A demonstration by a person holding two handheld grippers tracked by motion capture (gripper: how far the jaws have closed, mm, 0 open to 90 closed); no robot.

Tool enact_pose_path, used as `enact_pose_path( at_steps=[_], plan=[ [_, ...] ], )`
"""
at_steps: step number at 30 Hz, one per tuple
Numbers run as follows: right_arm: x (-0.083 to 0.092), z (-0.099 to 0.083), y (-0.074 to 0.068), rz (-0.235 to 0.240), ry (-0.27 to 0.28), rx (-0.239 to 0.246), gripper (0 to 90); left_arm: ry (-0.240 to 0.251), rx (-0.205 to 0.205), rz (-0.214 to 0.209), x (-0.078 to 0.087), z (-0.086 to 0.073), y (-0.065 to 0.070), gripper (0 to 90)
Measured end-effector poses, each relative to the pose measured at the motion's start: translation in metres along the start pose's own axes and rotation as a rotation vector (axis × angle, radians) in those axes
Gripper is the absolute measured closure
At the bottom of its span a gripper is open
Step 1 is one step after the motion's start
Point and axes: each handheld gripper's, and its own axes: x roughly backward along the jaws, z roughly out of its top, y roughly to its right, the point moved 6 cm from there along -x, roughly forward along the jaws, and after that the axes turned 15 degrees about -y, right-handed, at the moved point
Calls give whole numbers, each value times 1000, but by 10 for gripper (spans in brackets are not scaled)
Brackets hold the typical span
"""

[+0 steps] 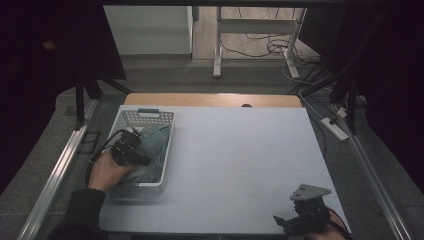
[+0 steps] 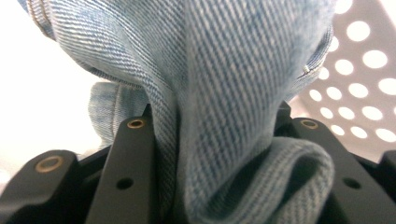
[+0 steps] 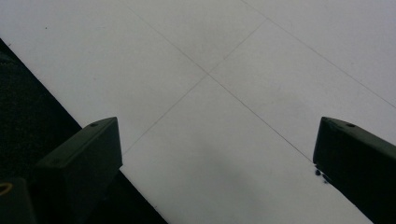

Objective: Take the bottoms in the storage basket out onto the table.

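A white perforated basket (image 1: 145, 119) stands on the left part of the table and holds light blue jeans (image 1: 152, 150). My left gripper (image 1: 142, 159) reaches into the basket from the left and is shut on a fold of the jeans (image 2: 219, 93). The denim bunches up between its two black jaws, with the basket's perforated wall (image 2: 359, 84) behind. My right gripper (image 1: 280, 220) hovers at the table's front right corner with a grey plate on top. Its jaws are wide open over the bare white table (image 3: 224, 79), nothing between them.
The white table top (image 1: 240, 150) stretches from the basket to the right edge. A wooden strip (image 1: 210, 99) runs along its far side. Metal rails (image 1: 55, 175) flank the table, and cables with a power strip (image 1: 335, 127) lie on the floor at right.
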Motion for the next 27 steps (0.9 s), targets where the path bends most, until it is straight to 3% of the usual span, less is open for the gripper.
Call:
enact_pose_path(
  at_steps=[7, 16, 27],
  plan=[
    [0, 0, 0, 1, 4, 0, 14, 55, 23, -17, 14, -4, -3, 604],
    [0, 0, 0, 0, 6, 0, 14, 167, 65, -64, 37, -11, -10, 605],
    [0, 0, 0, 1, 7, -6, 14, 242, 56, -82, 60, -13, -7, 604]
  ],
)
